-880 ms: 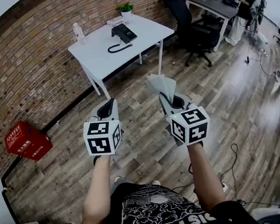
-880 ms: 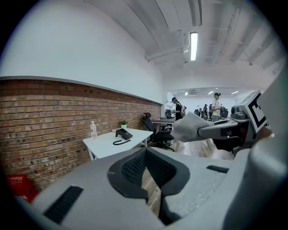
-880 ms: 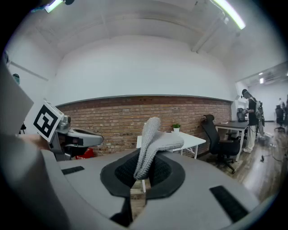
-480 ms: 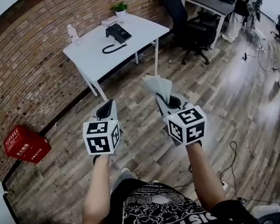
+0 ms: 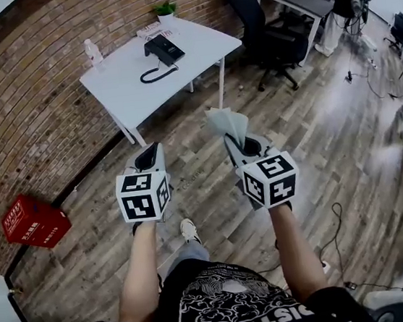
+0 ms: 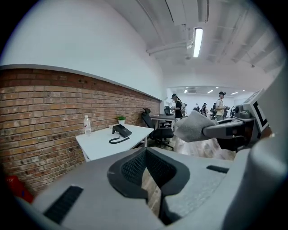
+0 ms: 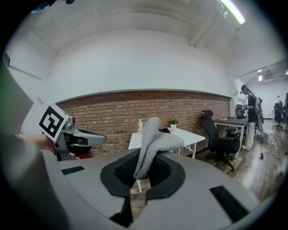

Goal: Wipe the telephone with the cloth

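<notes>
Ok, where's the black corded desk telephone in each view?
Head view: black corded desk telephone upper centre-left, on the white table.
Left gripper view: telephone left of centre, on that table.
Right gripper view: mostly hidden behind the grey knitted cloth; a dark sliver shows.
Shared landmark: small green potted plant nearby.

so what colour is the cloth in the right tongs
The cloth is light grey; clearest in the right gripper view.

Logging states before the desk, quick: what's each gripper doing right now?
Left gripper: shut, nothing between its jaws.
Right gripper: shut on the grey cloth.
</notes>
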Available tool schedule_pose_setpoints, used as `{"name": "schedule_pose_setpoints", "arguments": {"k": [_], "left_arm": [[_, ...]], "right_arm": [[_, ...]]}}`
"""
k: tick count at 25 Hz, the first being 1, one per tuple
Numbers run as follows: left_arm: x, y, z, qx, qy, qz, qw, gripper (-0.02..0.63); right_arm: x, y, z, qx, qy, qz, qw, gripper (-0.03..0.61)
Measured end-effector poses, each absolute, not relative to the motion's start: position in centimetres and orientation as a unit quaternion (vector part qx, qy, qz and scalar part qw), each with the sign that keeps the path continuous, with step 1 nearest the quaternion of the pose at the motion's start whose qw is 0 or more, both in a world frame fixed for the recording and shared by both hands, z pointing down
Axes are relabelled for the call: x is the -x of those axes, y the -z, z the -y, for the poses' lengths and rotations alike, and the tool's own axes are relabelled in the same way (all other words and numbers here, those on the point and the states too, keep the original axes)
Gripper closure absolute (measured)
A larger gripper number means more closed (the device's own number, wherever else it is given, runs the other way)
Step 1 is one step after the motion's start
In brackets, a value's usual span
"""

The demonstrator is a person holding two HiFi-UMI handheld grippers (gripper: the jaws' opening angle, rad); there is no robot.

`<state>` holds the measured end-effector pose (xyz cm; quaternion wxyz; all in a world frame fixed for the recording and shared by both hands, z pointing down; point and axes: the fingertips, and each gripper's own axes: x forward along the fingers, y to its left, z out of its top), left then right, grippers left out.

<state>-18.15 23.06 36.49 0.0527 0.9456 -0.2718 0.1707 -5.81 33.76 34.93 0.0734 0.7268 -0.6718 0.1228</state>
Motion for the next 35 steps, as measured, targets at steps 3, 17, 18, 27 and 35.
{"name": "schedule_pose_setpoints", "arguments": {"k": [3,17,18,27,35], "left_arm": [[16.8,-36.7,-19.0,-0.948,-0.170,0.265,0.056,0.609],[14.3,-36.7,-1.7,-0.953,-0.172,0.237,0.076,0.609],[14.2,-36.8,-0.9,-0.953,-0.173,0.235,0.076,0.609],[13.2,-37.3,5.1,-0.956,-0.176,0.224,0.077,0.609],[12.2,-37.7,8.9,-0.954,-0.175,0.230,0.076,0.609]], "right_arm": [[4.6,-35.2,-30.2,-0.732,-0.129,0.664,0.080,0.568],[1.9,-34.6,-14.4,-0.751,-0.148,0.635,0.103,0.566],[1.8,-34.6,-13.6,-0.752,-0.149,0.634,0.103,0.566],[0.9,-34.6,-7.5,-0.756,-0.148,0.628,0.105,0.566],[-0.9,-34.7,-3.3,-0.754,-0.142,0.633,0.103,0.568]]}}
